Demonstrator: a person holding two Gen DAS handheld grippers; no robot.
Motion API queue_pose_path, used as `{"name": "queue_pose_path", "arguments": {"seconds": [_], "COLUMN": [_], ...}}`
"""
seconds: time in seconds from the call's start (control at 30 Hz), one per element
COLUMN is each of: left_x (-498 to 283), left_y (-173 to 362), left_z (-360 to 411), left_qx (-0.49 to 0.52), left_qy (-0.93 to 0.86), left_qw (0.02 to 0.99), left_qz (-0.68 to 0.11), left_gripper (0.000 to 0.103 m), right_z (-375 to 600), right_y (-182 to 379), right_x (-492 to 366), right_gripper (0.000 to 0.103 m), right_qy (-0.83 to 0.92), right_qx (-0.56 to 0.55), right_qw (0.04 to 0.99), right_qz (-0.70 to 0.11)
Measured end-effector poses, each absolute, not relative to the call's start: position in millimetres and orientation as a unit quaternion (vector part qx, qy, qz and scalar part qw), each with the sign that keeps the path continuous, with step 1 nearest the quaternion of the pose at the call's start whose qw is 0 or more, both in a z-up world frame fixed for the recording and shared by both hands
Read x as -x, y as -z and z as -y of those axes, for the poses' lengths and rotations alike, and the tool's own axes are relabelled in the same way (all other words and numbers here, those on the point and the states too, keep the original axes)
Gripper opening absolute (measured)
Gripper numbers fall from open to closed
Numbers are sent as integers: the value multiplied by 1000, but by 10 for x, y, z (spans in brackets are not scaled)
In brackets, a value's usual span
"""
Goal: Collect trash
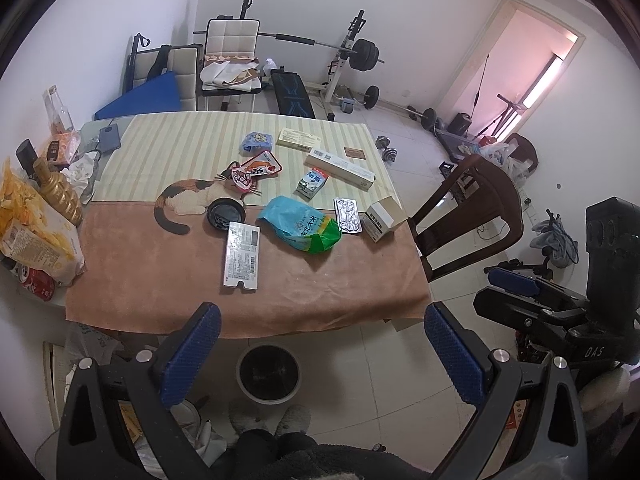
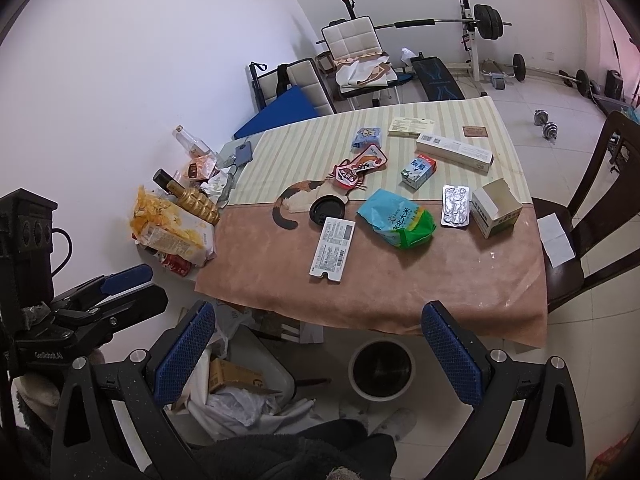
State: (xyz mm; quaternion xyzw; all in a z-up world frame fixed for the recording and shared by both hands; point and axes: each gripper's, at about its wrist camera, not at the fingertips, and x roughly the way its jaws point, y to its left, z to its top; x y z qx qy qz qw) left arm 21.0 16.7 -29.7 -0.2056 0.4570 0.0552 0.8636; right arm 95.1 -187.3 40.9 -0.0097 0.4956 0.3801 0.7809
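Litter lies across the table cloth (image 1: 168, 280): a flat white packet (image 1: 241, 257), a black lid (image 1: 225, 211), a blue-green rice bag (image 1: 301, 225), a foil blister sheet (image 1: 347, 216), a small white box (image 1: 385, 218), a milk carton (image 1: 312, 183), a long white box (image 1: 341, 164) and a red snack wrapper (image 1: 256, 170). A round bin (image 1: 268, 374) stands on the floor under the near table edge. My left gripper (image 1: 320, 354) hovers open above the bin, short of the table. My right gripper (image 2: 314, 354) is open too, with the bin (image 2: 381, 368) below it.
Bottles, a chip bag (image 2: 168, 224) and a red can (image 2: 176, 264) crowd the table's left edge. A dark wooden chair (image 1: 468, 216) stands at the right side. A second bin with paper and plastic (image 2: 240, 396) sits on the floor left. Gym gear fills the back.
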Motion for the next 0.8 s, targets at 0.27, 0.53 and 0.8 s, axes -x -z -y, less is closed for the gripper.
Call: {"name": "queue_pose_path", "arguments": {"seconds": [0.27, 0.53, 0.8], "left_x": [-199, -203, -167], "left_y": [300, 309, 330], "left_z": [-196, -203, -250], "left_qx": [206, 208, 209], "left_qy": [-52, -51, -47], "left_qw": [863, 863, 862], "left_qz": [-458, -458, -460], "left_gripper": [103, 103, 103], "right_z": [1840, 1838, 1833], "right_y": [-417, -416, -409], "right_x": [-936, -945, -962], "right_gripper": [103, 103, 103], "right_qy": [-381, -381, -383], "right_qx": [10, 10, 10], "right_qw": [779, 779, 777], "right_qz": [-498, -498, -499]}}
